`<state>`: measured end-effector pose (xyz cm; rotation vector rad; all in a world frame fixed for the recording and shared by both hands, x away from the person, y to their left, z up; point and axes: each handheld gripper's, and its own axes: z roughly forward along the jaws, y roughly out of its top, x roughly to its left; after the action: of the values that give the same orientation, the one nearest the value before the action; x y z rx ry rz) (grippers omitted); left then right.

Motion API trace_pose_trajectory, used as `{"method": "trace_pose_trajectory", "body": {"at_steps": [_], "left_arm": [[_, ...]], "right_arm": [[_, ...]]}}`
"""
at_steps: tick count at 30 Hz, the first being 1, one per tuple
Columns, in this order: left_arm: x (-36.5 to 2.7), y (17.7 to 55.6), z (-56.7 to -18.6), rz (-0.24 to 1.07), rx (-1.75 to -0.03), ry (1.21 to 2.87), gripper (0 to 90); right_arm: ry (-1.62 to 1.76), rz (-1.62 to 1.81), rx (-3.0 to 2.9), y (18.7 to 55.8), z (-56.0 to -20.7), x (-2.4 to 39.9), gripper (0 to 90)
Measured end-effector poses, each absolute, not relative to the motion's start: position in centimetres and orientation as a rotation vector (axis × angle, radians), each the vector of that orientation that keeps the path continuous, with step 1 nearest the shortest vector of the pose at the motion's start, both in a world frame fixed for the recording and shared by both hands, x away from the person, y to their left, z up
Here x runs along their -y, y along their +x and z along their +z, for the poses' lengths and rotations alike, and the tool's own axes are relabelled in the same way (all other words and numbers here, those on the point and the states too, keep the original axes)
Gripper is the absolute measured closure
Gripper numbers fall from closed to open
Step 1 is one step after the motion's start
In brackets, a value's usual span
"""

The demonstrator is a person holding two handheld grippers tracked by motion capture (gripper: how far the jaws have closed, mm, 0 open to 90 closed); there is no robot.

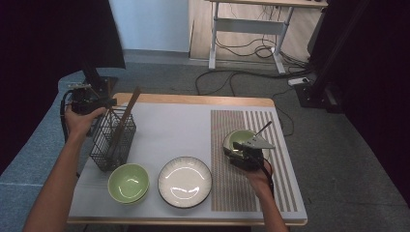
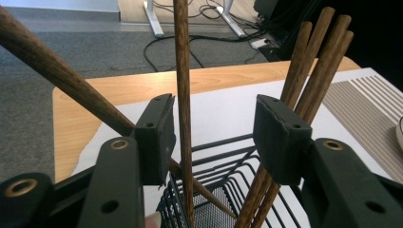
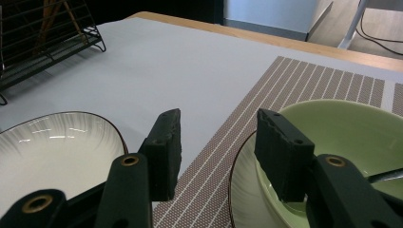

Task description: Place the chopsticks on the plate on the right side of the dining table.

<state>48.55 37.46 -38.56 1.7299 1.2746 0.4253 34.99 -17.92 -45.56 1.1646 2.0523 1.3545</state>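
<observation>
A black wire basket (image 1: 113, 140) at the table's left holds several brown chopsticks (image 1: 128, 113). My left gripper (image 1: 110, 103) hovers at their tops. In the left gripper view the left gripper (image 2: 214, 114) is open around one upright chopstick (image 2: 183, 95), which stands close to the left pad and apart from the right one. More chopsticks (image 2: 313, 71) lean behind the right jaw. My right gripper (image 1: 239, 149) rests at a green bowl (image 1: 237, 137) on the striped placemat (image 1: 232, 193). The right gripper (image 3: 218, 128) is open, its right jaw over the green bowl (image 3: 351, 128), its left jaw outside.
A second green bowl (image 1: 128, 182) and a white plate (image 1: 185, 181) sit near the front edge. A utensil handle (image 1: 265, 127) pokes out of the bowl on the placemat. A white plate (image 3: 57, 142) lies left of the right gripper. A desk frame and cables stand beyond the table.
</observation>
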Motion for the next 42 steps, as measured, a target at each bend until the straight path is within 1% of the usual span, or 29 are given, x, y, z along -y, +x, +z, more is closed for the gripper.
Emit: {"method": "trace_pose_trajectory", "body": {"at_steps": [7, 9, 10, 11, 17, 22, 27, 29, 36, 42], "left_arm": [[-37.3, 49.0, -38.9, 0.408, -1.278, 1.715, 54.4], [-37.3, 49.1, -39.0, 0.404, -1.274, 1.715, 57.7], [-37.4, 49.1, -39.0, 0.405, -1.274, 1.716, 61.9], [-37.4, 49.1, -39.0, 0.405, -1.274, 1.716, 63.8], [-37.6, 49.1, -39.2, 0.397, -1.271, 1.705, 68.2], [-37.6, 49.3, -39.4, 0.393, -1.278, 1.708, 75.1], [-37.5, 49.5, -39.6, 0.396, -1.290, 1.717, 77.4], [-37.5, 49.5, -39.7, 0.393, -1.293, 1.717, 81.4], [-37.3, 49.1, -39.4, 0.414, -1.281, 1.727, 84.6], [-37.4, 47.8, -38.4, 0.452, -1.246, 1.706, 84.9]], "right_arm": [[1.169, 1.353, -2.047, 34.8, -45.5, 18.0, 51.7], [1.169, 1.351, -2.046, 34.8, -45.5, 18.1, 51.8], [1.171, 1.352, -2.044, 34.8, -45.5, 18.1, 51.8], [1.171, 1.352, -2.044, 34.8, -45.5, 18.1, 51.8], [1.176, 1.352, -2.041, 34.8, -45.5, 18.3, 51.8], [1.175, 1.357, -2.035, 34.7, -45.4, 18.3, 51.9], [1.174, 1.356, -2.037, 34.8, -45.4, 18.4, 51.8], [1.175, 1.356, -2.036, 34.8, -45.4, 18.4, 51.9], [1.180, 1.362, -2.021, 34.7, -45.2, 18.6, 51.9], [1.181, 1.359, -2.026, 34.7, -45.2, 18.6, 51.9]]}}
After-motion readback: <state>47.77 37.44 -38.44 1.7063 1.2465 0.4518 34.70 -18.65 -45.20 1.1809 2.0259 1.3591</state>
